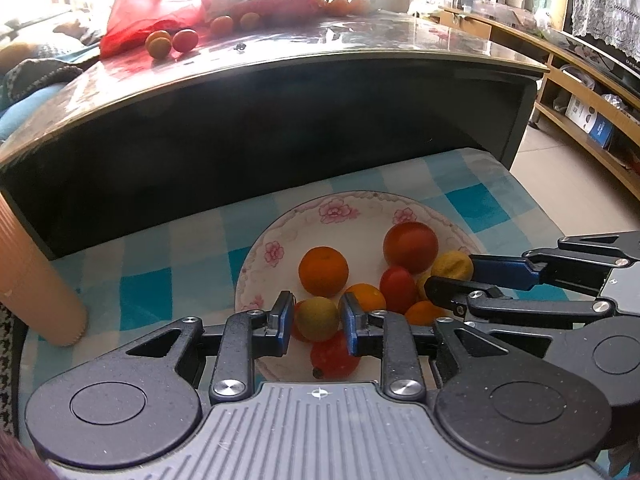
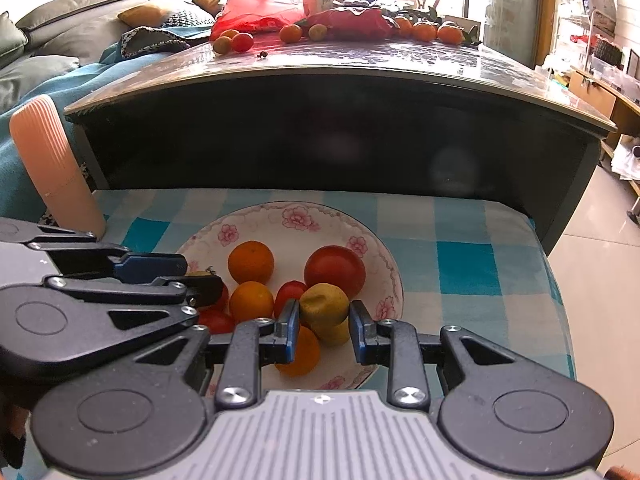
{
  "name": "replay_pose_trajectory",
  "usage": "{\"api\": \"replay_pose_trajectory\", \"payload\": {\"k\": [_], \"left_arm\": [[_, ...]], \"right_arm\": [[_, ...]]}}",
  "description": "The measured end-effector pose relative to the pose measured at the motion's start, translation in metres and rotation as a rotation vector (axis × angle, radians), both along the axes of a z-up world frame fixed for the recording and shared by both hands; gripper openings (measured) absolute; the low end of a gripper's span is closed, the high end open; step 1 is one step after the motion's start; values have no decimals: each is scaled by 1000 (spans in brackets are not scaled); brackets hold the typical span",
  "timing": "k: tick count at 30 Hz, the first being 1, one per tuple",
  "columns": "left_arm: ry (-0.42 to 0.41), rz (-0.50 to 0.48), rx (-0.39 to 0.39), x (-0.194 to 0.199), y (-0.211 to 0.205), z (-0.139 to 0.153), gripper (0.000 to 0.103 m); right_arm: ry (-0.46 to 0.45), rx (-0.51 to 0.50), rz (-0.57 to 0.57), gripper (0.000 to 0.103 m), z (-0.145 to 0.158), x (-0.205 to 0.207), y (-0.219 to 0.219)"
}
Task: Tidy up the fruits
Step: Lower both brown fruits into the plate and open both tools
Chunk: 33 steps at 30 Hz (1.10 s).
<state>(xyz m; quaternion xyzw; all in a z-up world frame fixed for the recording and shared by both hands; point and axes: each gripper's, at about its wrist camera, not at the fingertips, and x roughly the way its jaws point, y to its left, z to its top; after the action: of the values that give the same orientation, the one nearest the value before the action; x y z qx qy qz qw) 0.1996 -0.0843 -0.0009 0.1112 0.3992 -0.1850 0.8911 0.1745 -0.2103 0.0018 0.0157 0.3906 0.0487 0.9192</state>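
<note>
1. Left gripper [image 1: 316,330] hangs low over the near left part of the floral bowl [image 1: 280,236], its blue-padded fingers spread apart on either side of a yellow-green fruit [image 1: 318,318]; a narrow gap shows on each side, so it is not clamped.
2. Right gripper [image 2: 325,330] is over the near right part of the same bowl [image 2: 360,232], fingers apart around a dented yellow fruit [image 2: 324,304] that sits between them without being pinched.
3. Piled in the bowl are a large red fruit [image 2: 335,272] toward the far right, an orange [image 2: 251,262] at the far left, a second orange [image 2: 251,302] nearer, and small red fruits [image 2: 290,292] in between.
4. Under the bowl lies a blue-and-white checked cloth [image 2: 468,272] on a low surface just in front of a dark table [image 2: 340,128].
5. On the far tabletop more small oranges and red fruits [image 2: 234,42] lie loose beside a red plastic bag [image 2: 260,4].
6. At the near left, a ribbed peach-coloured cylinder [image 2: 52,164] leans by the cloth's edge.
7. Each wrist view catches the other gripper reaching in from the side.
</note>
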Motion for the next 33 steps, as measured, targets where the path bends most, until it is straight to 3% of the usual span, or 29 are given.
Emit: {"api": "replay_pose_trajectory", "payload": {"k": [7,33], "left_arm": [[-2,0,10,0,-1,-2,38],[-23,24,-24,-4,12,11,70]], "right_arm": [[2,-11,-2,44,-2,0,0],[-6,49,-47,49,8,-8,-16]]}}
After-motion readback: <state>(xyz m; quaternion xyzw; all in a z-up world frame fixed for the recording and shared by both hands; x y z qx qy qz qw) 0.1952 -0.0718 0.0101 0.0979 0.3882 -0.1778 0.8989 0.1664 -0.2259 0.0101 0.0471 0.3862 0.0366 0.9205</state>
